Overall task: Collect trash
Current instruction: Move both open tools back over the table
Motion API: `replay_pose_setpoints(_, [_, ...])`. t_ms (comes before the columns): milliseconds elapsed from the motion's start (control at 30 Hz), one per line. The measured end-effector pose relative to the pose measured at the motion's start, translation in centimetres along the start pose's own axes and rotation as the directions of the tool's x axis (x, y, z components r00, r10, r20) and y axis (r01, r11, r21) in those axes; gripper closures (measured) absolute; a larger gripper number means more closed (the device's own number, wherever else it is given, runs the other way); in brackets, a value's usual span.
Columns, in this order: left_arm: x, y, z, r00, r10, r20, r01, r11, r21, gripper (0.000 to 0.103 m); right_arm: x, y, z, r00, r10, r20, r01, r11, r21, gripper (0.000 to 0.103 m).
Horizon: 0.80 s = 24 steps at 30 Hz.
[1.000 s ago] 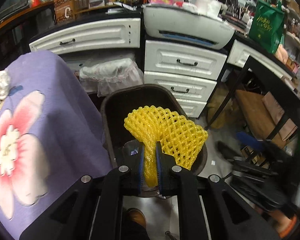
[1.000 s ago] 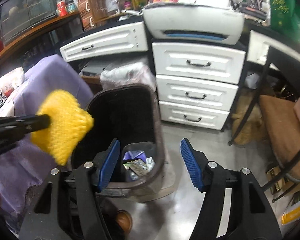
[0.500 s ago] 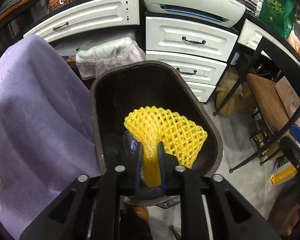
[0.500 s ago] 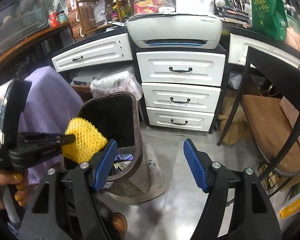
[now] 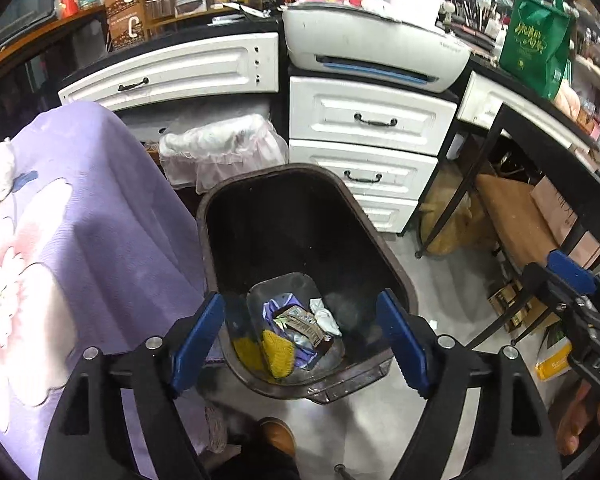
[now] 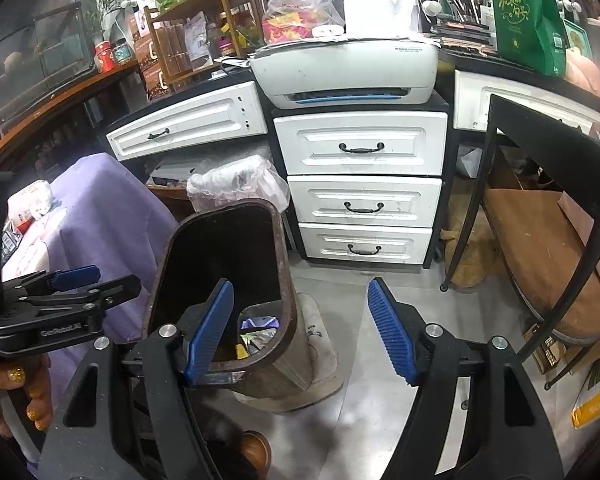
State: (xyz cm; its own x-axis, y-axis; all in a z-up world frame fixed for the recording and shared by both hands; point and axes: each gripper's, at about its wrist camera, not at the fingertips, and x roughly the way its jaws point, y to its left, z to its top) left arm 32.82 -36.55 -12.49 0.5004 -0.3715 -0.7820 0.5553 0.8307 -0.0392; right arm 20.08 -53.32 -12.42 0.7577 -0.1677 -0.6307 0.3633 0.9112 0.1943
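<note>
Yellow foam net [image 5: 277, 350] in bin [image 5: 308, 176] bottom, below gaping left tongs [image 5: 300, 338], right tongs [image 6: 300, 328] gaping

A yellow foam fruit net [image 5: 278, 350] lies crumpled at the bottom of the dark brown trash bin [image 5: 384, 256], beside wrappers [image 5: 300, 322] and tissue [image 5: 325, 316].

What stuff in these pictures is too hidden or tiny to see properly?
- Trash at the bottom of the trash bin: the right wrist view shows only a sliver; the bin's wall and the right tool hide the rest.
- Yellow foam net: partly buried under wrappers in the left wrist view.
- Wrapper print: too small to read.
- Right tool in the left view: cut off by the edge.
- Left tool: open, empty.
</note>
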Motion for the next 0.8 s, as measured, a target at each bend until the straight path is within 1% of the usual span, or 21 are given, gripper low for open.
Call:
replay_pose_setpoints(133, [-2.2, 0.2, -0.1, 0.999, -0.021, 0.042, 0.021, 1.0, -0.007, 0.022, -0.6, 0.9, 0.3, 1.0, 0.016, 0.008, -0.016, 1.0, -0.012, 0.032])
replay_pose_setpoints(367, [-7.5, 2.0, -0.8, 0.991, -0.035, 0.133, 0.038, 0.999, -0.024, 0.018, -2.0, 3.3, 1.0, 0.997, 0.08, 0.021, -0.079, 0.996, -0.035, 0.032])
replay_pose_setpoints(433, [-9.0, 2.8, -1.0, 0.987, -0.027, 0.159, 0.032, 0.999, -0.03, 0.014, -2.5, 4.3, 1.3, 0.994, 0.105, 0.025, -0.104, 0.993, -0.049, 0.032])
replay_pose_setpoints(567, [-11.9, 5.1, -1.6, 0.979, 0.0, 0.205, 0.011, 0.998, -0.056, 0.011, -3.3, 7.1, 1.7, 0.988, 0.154, 0.031, -0.151, 0.984, -0.1, 0.031])
replay_pose_setpoints(633, [-13.1, 6.2, -1.9, 0.974, 0.024, 0.225, -0.01, 0.998, -0.065, 0.01, -3.8, 8.6, 1.8, 0.982, 0.185, 0.033, -0.18, 0.976, -0.121, 0.029])
replay_pose_setpoints(800, [-16.1, 9.6, -3.2, 0.96, 0.089, 0.265, -0.064, 0.993, -0.101, 0.009, -5.0, 13.1, 1.8, 0.966, 0.258, 0.028, -0.247, 0.948, -0.199, 0.028])
